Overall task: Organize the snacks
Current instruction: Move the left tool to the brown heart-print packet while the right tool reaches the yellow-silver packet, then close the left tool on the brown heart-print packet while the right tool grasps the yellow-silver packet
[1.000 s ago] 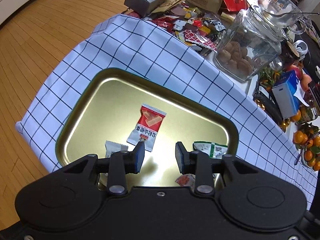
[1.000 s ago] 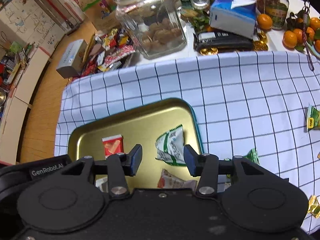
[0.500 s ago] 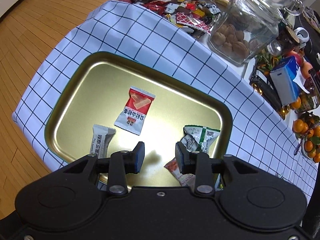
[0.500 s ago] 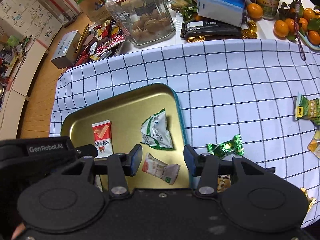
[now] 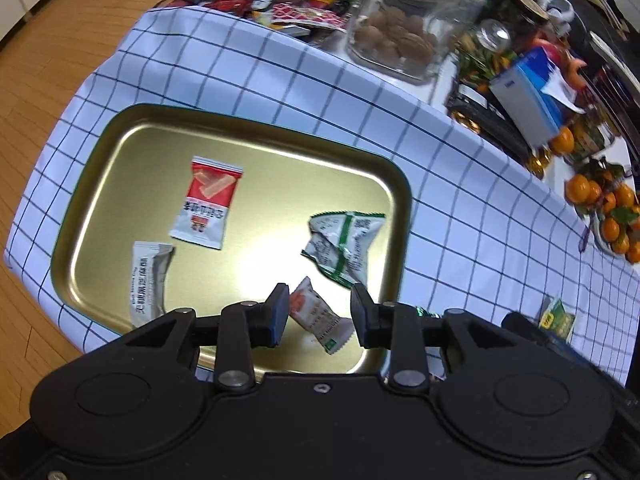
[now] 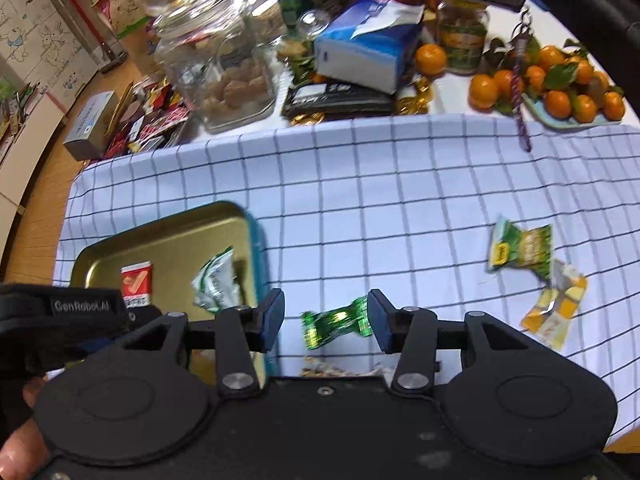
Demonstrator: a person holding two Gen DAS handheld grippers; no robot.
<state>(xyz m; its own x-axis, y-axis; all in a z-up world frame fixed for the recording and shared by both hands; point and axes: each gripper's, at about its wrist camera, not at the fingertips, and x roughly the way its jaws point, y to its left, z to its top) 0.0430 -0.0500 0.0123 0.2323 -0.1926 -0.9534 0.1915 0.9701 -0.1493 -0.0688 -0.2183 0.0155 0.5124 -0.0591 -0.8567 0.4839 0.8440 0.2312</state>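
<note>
**Green twist candy next for the tray**

The right gripper (image 6: 325, 318) hangs over the checked cloth (image 6: 400, 184) with its jaws partly apart and nothing held; the green foil twist candy (image 6: 336, 322) lies on the cloth below, framed between the fingers. To take it well, I would come straight down with one pad on each side of the wrapped middle, not the flared ends, and close only once the pads are low enough to catch the body; foil is likely to slip or crumple if pinched at a tail. The left gripper (image 5: 319, 314) is likewise partly open and empty, poised above the near part of the gold tray (image 5: 404, 200), over an orange-and-white packet (image 5: 320, 316).

The tray sits at the left of the cloth, and the candy lies just off its right edge. It holds four snacks:
- a red-and-white packet (image 5: 208, 202)
- a grey-white bar (image 5: 147, 282) near the left
- a crumpled green-and-white packet (image 5: 344, 246) at the right
- the orange-and-white one nearest

Still loose on the cloth to the right are a green-and-yellow packet (image 6: 520, 248) and an orange-yellow packet (image 6: 554, 308); another wrapper peeks out under the right gripper's body, too hidden to identify.

Farther off, a glass jar (image 6: 218, 68) holds round brown pieces, and a plate (image 6: 568, 120) carries tangerines.
</note>
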